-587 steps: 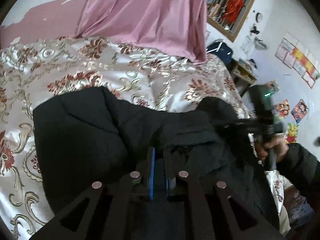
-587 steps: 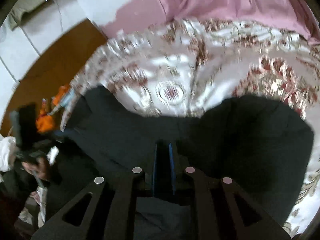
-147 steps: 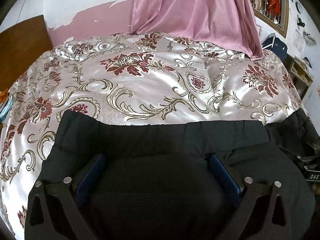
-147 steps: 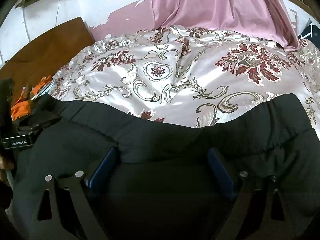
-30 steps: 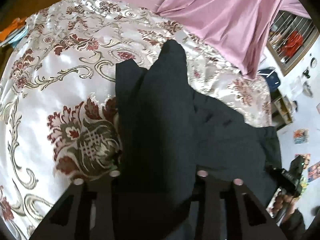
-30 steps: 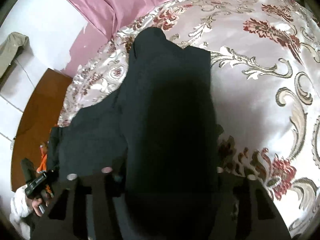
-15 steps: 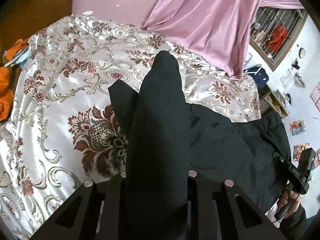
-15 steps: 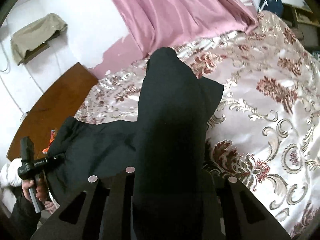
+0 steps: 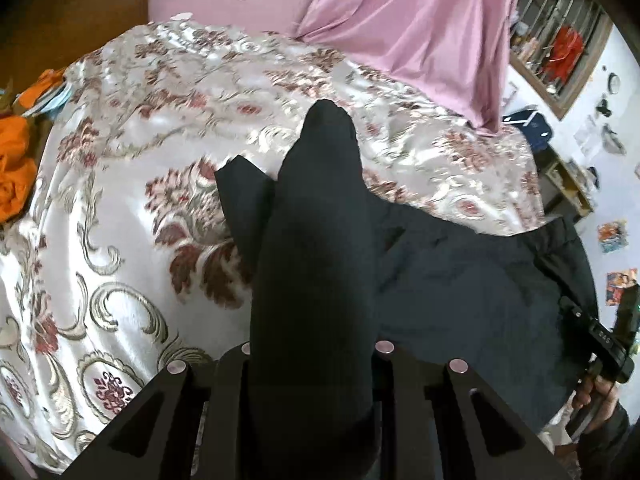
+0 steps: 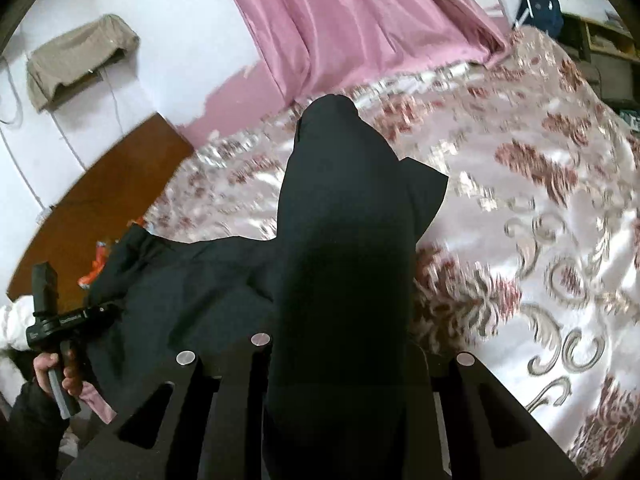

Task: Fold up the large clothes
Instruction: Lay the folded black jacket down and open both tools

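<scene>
1. Your left gripper [image 9: 312, 364] has a thick fold of the black garment [image 9: 460, 292] draped up over and between its fingers; the cloth hides the fingertips, so you are clenched on it as far as the bunching shows.
2. From that gripper the lifted fold runs straight ahead, away from you, ending in a rounded hump above the floral bedspread [image 9: 120, 208]. The long axis of the lifted part lies along your fingers.
3. The rest of the garment lies flat on the bed to the right of your left gripper, reaching toward your right hand [image 9: 596, 392].
4. Your right gripper [image 10: 340, 360] holds a matching fold of the same garment, also covering the fingertips, with its hump pointing forward toward the pink curtain [image 10: 352, 20].
5. From the right gripper the flat body spreads to the left, toward your left hand [image 10: 56, 372].
6. So the body lies between your two grippers, and both are equally placed; the next move likely turns on carrying both folds forward together, kept level.
</scene>
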